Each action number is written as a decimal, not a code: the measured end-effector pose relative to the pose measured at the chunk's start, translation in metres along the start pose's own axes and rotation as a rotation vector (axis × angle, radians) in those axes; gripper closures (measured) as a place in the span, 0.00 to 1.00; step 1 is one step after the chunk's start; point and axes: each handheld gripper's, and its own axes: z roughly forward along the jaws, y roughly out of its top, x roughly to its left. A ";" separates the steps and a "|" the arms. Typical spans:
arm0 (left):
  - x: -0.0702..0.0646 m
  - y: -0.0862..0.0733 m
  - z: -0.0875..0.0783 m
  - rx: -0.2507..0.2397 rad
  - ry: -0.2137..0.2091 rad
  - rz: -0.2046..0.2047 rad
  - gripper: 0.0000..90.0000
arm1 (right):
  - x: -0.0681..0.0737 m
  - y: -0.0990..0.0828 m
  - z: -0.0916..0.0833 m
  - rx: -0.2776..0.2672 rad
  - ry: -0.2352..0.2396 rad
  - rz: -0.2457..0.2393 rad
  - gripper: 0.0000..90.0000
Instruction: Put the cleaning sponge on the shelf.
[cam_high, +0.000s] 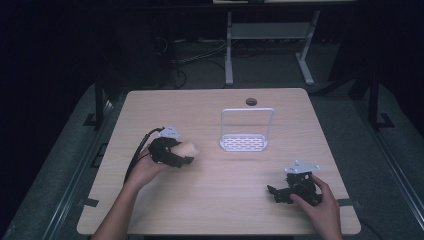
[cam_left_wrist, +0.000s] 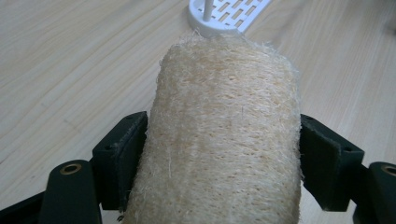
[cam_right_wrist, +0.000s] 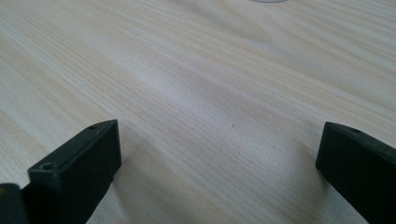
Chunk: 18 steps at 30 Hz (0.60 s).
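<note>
**Loofah in the left hand-held gripper, and that squishy grip looks a bit iffy**

The left hand-held gripper (cam_high: 186, 159) is clamped on a loofah sponge (cam_left_wrist: 224, 135), a pale, fibrous, roughly cylindrical thing with loose scratchy strands. It sits at the left of the tabletop (cam_high: 210, 200), held between both jaws. The right hand-held gripper (cam_high: 272, 192) is at the near right, jaws spread wide over bare wood, holding nothing.

What could go wrong: the loofah is springy and compressible, so it might twist or creep out of the jaws if tilted. The white rack (cam_high: 245, 131), with its slotted plastic base and thin wire hoop, looks light; a bump from the sponge could probably shove or tip it. Stray fibres could snag on the hoop too.
</note>
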 end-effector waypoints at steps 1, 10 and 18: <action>-0.001 0.001 0.001 0.001 -0.002 0.003 0.26 | 0.000 0.000 0.000 0.000 0.000 0.000 0.00; -0.005 0.010 0.006 -0.006 -0.012 0.010 0.26 | 0.000 0.000 0.000 0.000 0.000 -0.001 0.00; -0.012 0.020 0.014 -0.014 -0.027 0.021 0.26 | 0.000 0.000 0.000 0.000 0.000 0.000 0.00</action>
